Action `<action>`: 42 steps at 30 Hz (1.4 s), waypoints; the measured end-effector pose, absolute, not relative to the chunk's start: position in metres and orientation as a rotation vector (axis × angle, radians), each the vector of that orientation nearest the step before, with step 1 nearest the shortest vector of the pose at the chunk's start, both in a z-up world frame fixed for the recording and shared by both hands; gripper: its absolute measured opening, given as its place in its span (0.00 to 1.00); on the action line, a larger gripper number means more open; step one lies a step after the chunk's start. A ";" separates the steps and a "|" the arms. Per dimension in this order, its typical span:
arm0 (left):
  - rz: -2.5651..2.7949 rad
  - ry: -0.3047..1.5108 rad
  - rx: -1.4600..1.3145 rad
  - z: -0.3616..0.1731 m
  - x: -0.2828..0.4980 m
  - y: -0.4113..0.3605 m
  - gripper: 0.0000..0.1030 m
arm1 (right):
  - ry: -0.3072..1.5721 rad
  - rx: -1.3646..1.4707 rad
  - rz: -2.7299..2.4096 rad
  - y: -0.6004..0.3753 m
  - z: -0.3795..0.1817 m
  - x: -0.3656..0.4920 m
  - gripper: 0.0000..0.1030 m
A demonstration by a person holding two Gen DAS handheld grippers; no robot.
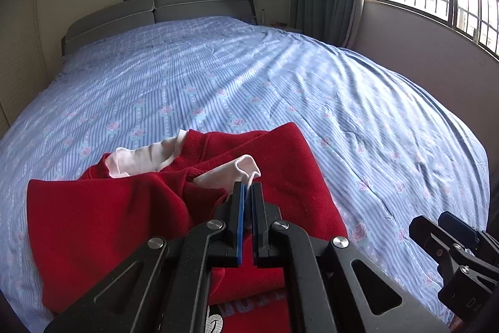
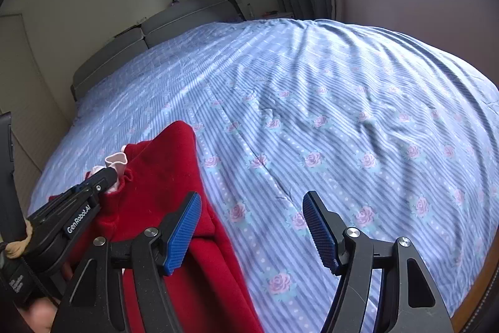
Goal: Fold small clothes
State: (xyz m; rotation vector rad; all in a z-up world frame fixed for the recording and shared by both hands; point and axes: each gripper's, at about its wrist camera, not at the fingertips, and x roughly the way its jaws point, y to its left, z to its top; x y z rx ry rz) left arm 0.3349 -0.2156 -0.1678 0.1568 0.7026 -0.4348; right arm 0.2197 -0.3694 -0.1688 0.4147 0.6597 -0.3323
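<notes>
Gripping pale pink cuff [image 1: 240, 169] of red fleece sweater [image 1: 124, 217] with left gripper [image 1: 248, 188] jaws, near bed's [image 1: 280, 83] front edge; right gripper [image 2: 252, 205] jaws hanging released.

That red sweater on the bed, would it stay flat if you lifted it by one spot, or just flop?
Probably flop: the red sweater already lies in soft folds on the bed sheet. The left gripper pinches only its pale lining, so the rest would likely hang. Its fuzzy knit looks unlikely to slip.

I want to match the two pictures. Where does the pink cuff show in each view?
Left wrist view: the pink cuff is low centre, pinched at the left tool tips.
Right wrist view: the cuff is at left, beyond that tool.
Shared landmark: the grey headboard.
</notes>
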 end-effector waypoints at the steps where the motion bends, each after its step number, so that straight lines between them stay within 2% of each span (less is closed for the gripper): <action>1: -0.450 0.709 0.162 -0.168 0.333 -0.217 0.06 | 0.662 0.410 -0.328 -0.368 -0.169 0.221 0.66; 3: -0.466 0.695 0.178 -0.163 0.328 -0.217 0.13 | 0.664 0.398 -0.322 -0.364 -0.169 0.221 0.66; 4: -0.474 0.688 0.179 -0.158 0.325 -0.216 0.30 | 0.662 0.394 -0.320 -0.363 -0.168 0.221 0.66; 5: -0.479 0.675 0.173 -0.152 0.321 -0.213 0.53 | 0.659 0.392 -0.320 -0.362 -0.167 0.220 0.66; 7: -0.454 0.633 0.163 -0.137 0.314 -0.202 0.78 | 0.655 0.393 -0.323 -0.361 -0.165 0.217 0.66; 14: -0.391 0.618 0.152 -0.114 0.303 -0.139 0.79 | 0.636 0.360 -0.300 -0.345 -0.147 0.216 0.66; 23: -0.220 0.691 0.079 -0.149 0.313 -0.047 0.79 | 0.636 0.293 -0.114 -0.308 -0.146 0.250 0.65; 29: -0.202 0.691 0.057 -0.167 0.319 -0.036 0.79 | 0.690 0.185 -0.002 -0.283 -0.154 0.296 0.49; 33: -0.197 0.706 0.044 -0.175 0.323 -0.033 0.79 | 0.760 0.144 0.043 -0.275 -0.168 0.321 0.48; 34: -0.196 0.712 0.040 -0.177 0.324 -0.032 0.79 | 0.781 0.142 0.056 -0.274 -0.173 0.325 0.47; 36: -0.198 0.721 0.036 -0.181 0.326 -0.030 0.79 | 0.817 0.130 0.069 -0.272 -0.183 0.329 0.24; 38: -0.195 0.728 0.040 -0.184 0.326 -0.029 0.79 | 0.839 0.138 0.076 -0.272 -0.192 0.328 0.09; 42: -0.198 0.735 0.032 -0.187 0.324 -0.028 0.79 | 0.836 0.158 0.052 -0.279 -0.203 0.312 0.05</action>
